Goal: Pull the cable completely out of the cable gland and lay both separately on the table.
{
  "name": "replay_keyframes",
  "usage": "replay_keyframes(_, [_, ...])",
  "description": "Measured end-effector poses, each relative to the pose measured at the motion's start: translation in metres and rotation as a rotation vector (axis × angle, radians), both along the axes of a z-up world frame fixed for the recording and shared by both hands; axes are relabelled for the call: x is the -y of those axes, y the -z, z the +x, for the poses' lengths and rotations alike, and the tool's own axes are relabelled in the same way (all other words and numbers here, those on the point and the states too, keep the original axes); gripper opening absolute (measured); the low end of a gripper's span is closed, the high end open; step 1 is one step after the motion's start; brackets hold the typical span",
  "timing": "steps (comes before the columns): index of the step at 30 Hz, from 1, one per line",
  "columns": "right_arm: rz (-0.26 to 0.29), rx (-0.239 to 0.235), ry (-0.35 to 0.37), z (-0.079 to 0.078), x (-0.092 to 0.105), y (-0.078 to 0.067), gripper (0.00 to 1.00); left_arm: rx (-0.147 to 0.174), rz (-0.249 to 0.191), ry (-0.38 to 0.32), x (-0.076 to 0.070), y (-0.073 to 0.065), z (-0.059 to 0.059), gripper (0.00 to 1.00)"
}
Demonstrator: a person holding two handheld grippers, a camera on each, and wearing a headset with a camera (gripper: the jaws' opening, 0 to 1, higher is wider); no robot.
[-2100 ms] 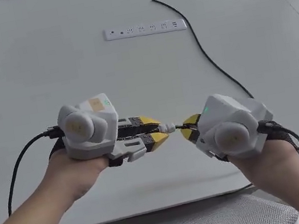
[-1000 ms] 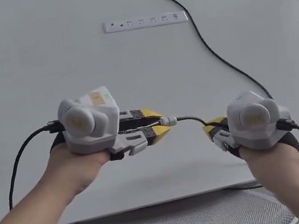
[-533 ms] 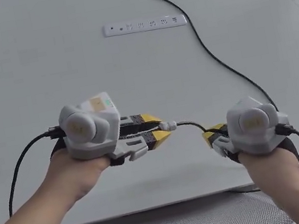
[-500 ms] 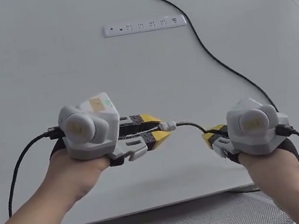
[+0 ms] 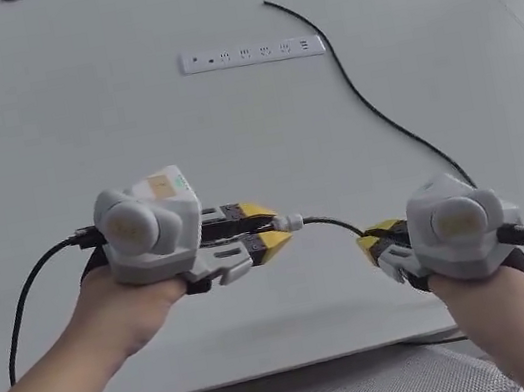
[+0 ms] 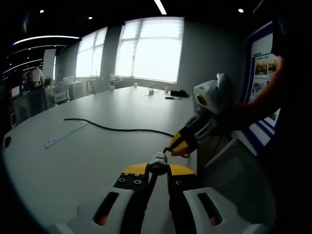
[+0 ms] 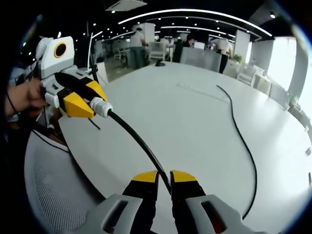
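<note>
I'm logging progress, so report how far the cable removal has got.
Done: the left gripper is shut on the cable gland and the right gripper on the cable. In hand: a black stretch spans between them, its end inside the gland. Left: pull it fully free, then lay both apart on the table.

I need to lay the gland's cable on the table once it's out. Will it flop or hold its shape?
Probably semi-stiff: the cable spans from the cable gland to the right gripper in a gentle curve, without sagging. It looks thin, so it is likely light, and it may spring or shift when released.
</note>
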State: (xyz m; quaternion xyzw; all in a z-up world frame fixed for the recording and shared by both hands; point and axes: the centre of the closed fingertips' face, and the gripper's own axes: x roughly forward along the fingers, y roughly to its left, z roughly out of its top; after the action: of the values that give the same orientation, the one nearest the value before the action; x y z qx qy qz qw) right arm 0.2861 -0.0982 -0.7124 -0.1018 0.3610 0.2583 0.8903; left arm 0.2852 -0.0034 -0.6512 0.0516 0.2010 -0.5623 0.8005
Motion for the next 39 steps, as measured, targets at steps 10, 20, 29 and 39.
replay_keyframes(10, [-0.055, 0.109, -0.186, -0.006, -0.04, -0.047, 0.16, -0.009, 0.0, -0.004, -0.001, 0.002, 0.0, 0.15])
replay_keyframes(20, [-0.17, 0.181, -0.345, 0.001, -0.065, -0.049, 0.13, -0.014, -0.004, -0.001, 0.001, 0.0, -0.002, 0.15])
replay_keyframes(29, [-0.215, 0.197, -0.433, 0.004, -0.073, -0.043, 0.09, -0.014, -0.001, 0.001, 0.001, 0.002, -0.004, 0.15])
replay_keyframes(39, [-0.249, 0.222, -0.505, -0.003, -0.079, -0.039, 0.02, -0.034, 0.003, 0.002, 0.003, 0.005, -0.008, 0.15])
